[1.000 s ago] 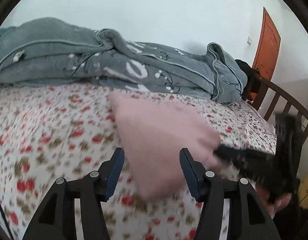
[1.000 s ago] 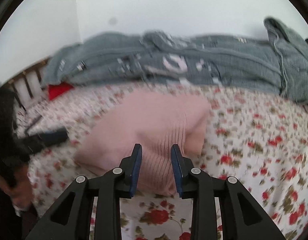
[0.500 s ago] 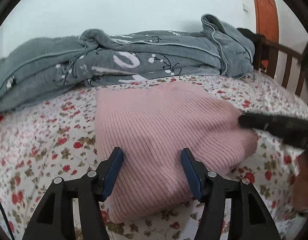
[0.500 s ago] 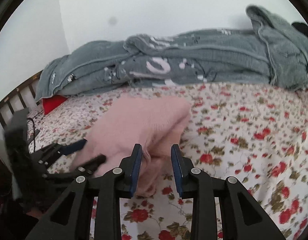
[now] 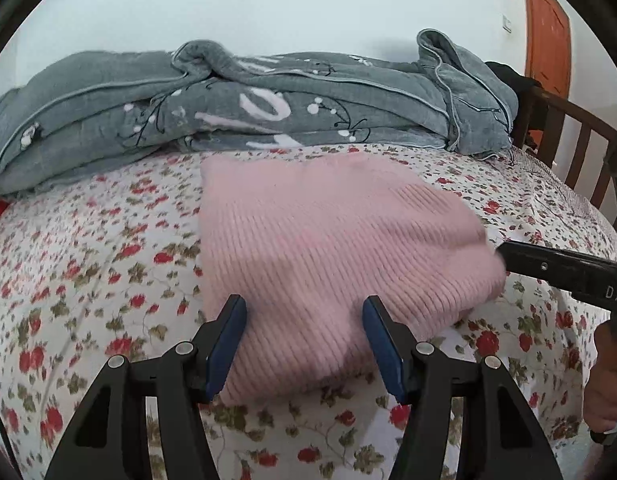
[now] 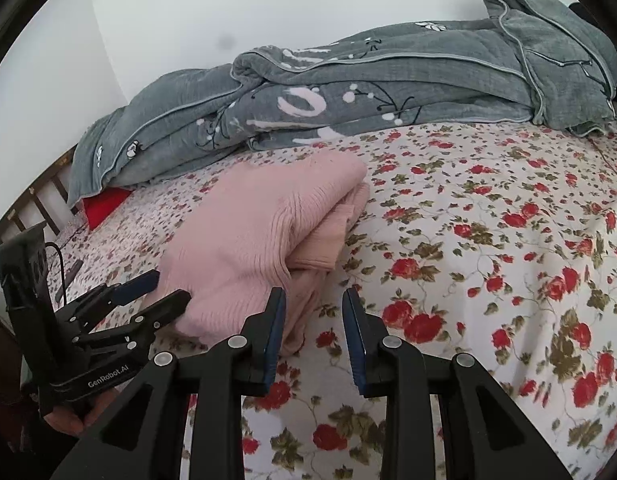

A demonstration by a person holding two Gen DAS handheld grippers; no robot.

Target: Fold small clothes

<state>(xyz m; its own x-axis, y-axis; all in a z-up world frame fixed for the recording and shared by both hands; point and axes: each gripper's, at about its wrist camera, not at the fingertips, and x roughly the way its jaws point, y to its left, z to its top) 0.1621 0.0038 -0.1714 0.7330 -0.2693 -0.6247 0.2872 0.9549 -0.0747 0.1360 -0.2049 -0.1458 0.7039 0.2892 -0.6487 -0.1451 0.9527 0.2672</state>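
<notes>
Now soft, light, floppy pink sweater (image 5: 332, 260) on flowery bed (image 6: 488, 240). Best pinched at thick folded edge. Left tongs (image 5: 304, 344) released; right tongs (image 6: 314, 332) released too.

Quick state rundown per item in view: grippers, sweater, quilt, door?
Left gripper: open, jaws spread over the sweater's near edge, nothing clamped.
Right gripper: open, beside the sweater, holding nothing.
Pink sweater: folded in layers, lying flat on the floral sheet.
Grey quilt: bunched along the wall.
Orange door: looks shut.
</notes>
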